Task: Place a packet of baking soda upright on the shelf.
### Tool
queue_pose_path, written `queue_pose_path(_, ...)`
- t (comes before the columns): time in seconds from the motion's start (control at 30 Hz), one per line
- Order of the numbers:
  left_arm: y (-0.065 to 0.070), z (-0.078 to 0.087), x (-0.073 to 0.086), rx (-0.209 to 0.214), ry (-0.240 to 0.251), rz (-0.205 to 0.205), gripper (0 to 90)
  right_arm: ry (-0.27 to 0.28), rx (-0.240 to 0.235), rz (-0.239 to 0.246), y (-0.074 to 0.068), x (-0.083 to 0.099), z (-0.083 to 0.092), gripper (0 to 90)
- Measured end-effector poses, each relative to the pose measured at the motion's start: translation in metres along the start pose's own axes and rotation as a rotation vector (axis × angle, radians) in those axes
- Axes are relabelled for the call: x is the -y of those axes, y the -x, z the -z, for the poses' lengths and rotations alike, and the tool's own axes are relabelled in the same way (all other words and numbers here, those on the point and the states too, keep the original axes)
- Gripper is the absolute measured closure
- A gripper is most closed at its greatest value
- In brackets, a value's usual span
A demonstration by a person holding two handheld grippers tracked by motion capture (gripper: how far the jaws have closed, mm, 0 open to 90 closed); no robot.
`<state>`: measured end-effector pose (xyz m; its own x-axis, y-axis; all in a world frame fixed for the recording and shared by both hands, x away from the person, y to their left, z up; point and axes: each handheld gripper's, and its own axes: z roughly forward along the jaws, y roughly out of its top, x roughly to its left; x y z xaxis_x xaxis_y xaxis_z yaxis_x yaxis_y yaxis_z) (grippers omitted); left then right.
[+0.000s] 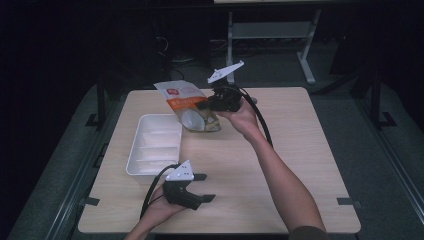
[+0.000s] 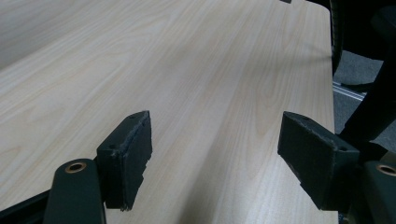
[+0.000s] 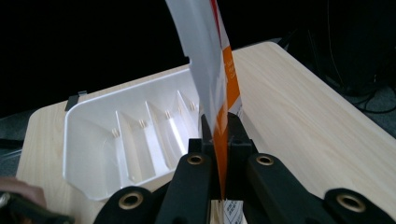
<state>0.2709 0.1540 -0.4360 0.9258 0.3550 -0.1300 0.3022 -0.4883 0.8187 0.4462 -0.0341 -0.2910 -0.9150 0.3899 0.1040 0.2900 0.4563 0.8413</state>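
Note:
An orange and white snack pouch (image 1: 187, 106) hangs tilted above the table, just right of the white tray (image 1: 150, 150). My right gripper (image 1: 204, 106) is shut on the pouch's edge; in the right gripper view the jaws pinch the pouch (image 3: 219, 93) with the divided tray (image 3: 93, 135) beyond them. My left gripper (image 1: 205, 187) rests low near the table's front edge with its jaws open and nothing between them. In the left gripper view its fingertips (image 2: 128, 154) stand wide apart over bare wood (image 2: 196, 70).
The white tray has several narrow compartments and stands at the table's left middle. The table's right edge (image 1: 330, 150) borders grey floor. A metal table frame (image 1: 270, 35) stands behind the table in the dark.

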Motion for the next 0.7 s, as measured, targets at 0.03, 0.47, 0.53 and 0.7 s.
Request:
queue_pose_path(0.03, 0.000, 0.000, 0.000, -0.001, 0.000, -0.001, 25.7, -0.001, 0.001, 0.004, 0.000, -0.002, -0.002, 89.6)
queue_pose_path(0.47, 0.001, -0.002, 0.002, -0.008, -0.019, -0.010, 24.7, 0.011, -0.026, 0.035, 0.000, -0.028, -0.029, 89.6)
queue_pose_path(0.53, 0.000, -0.002, 0.002, -0.008, -0.018, -0.010, 24.6, 0.010, -0.032, 0.038, 0.000, -0.033, -0.033, 89.6)
queue_pose_path(0.7, 0.001, -0.002, 0.002, -0.007, -0.021, -0.011, 24.6, 0.018, -0.046, 0.052, -0.001, -0.044, -0.043, 89.6)
